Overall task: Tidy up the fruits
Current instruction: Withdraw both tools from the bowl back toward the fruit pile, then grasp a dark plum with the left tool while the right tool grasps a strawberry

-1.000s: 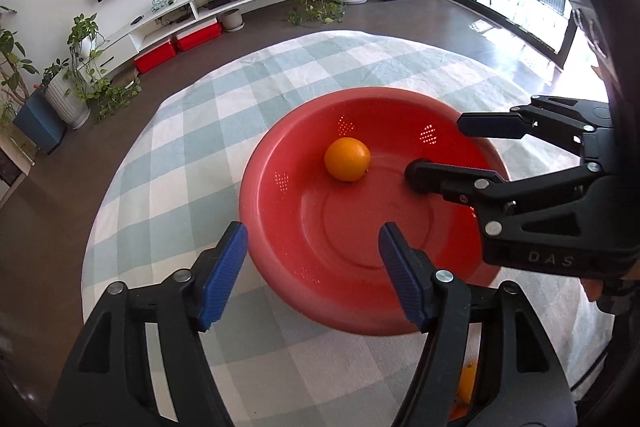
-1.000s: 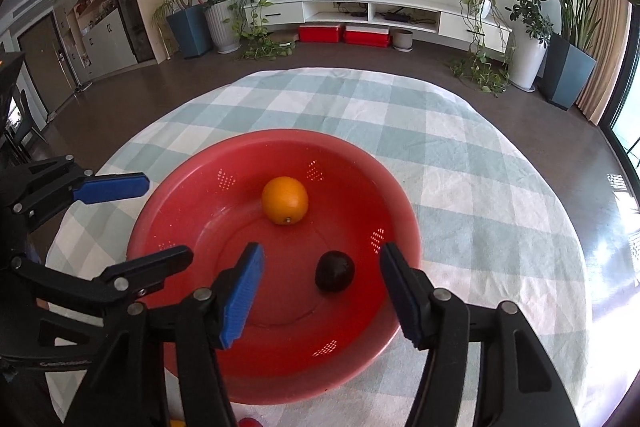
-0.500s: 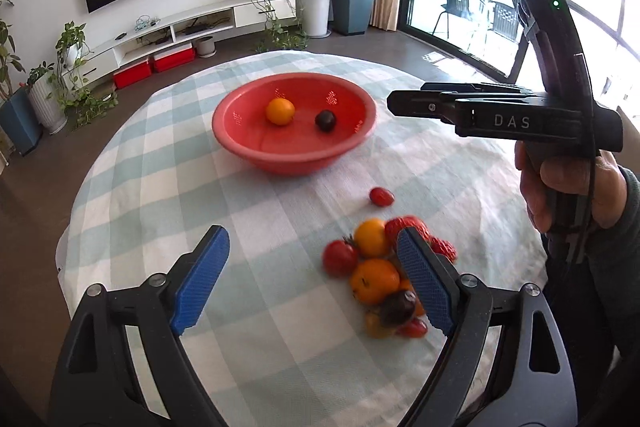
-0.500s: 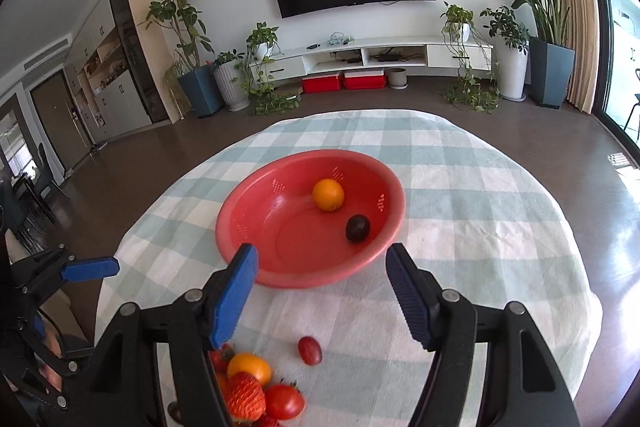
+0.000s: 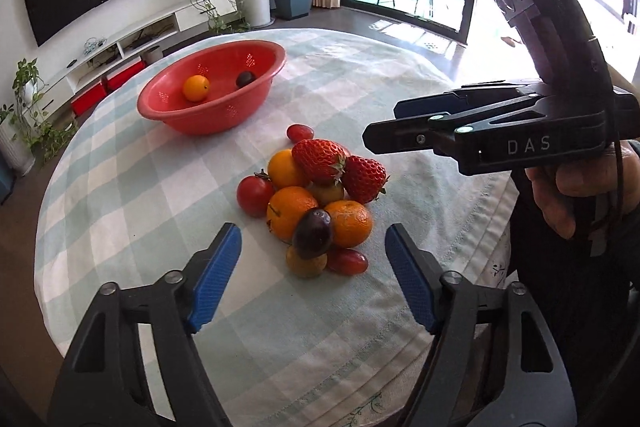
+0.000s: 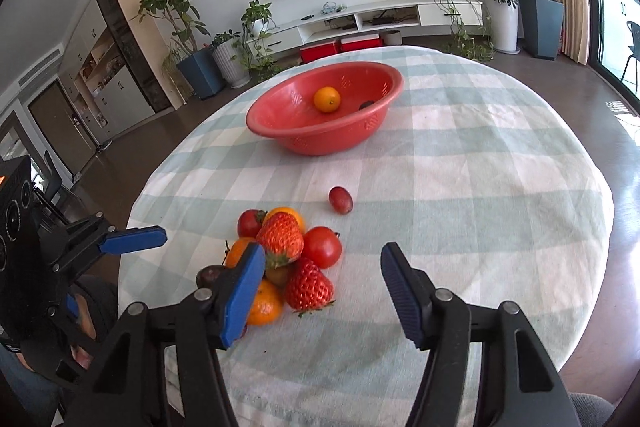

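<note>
A red bowl point(image 5: 208, 123) at the far side of the table holds an orange point(image 5: 196, 87) and a dark plum point(image 5: 245, 79). Nearer lies a fruit pile: strawberries point(image 5: 320, 161), a tomato point(image 5: 254, 195), oranges point(image 5: 290, 213), a dark plum point(image 5: 313, 233) and a red grape point(image 5: 347, 262). My left gripper point(image 5: 311, 231) hovers just short of the pile, its jaws closing with nothing between the pads. My right gripper point(image 6: 323, 255) hangs over the pile's right side above a strawberry point(image 6: 308, 285). Its jaws are closing too, and it grips nothing.
One red grape point(image 6: 341, 199) lies alone between the pile and the bowl point(image 6: 320, 143). The round table wears a checked cloth point(image 6: 460, 187), its edge close below both grippers. A hand point(image 5: 568, 187) holds the right gripper point(image 5: 382, 125) at the right.
Both grippers pulled back from over the bowl to the fruit pile near the table's front edge. The bowl now sits far off. The left jaws widened, then narrowed.
</note>
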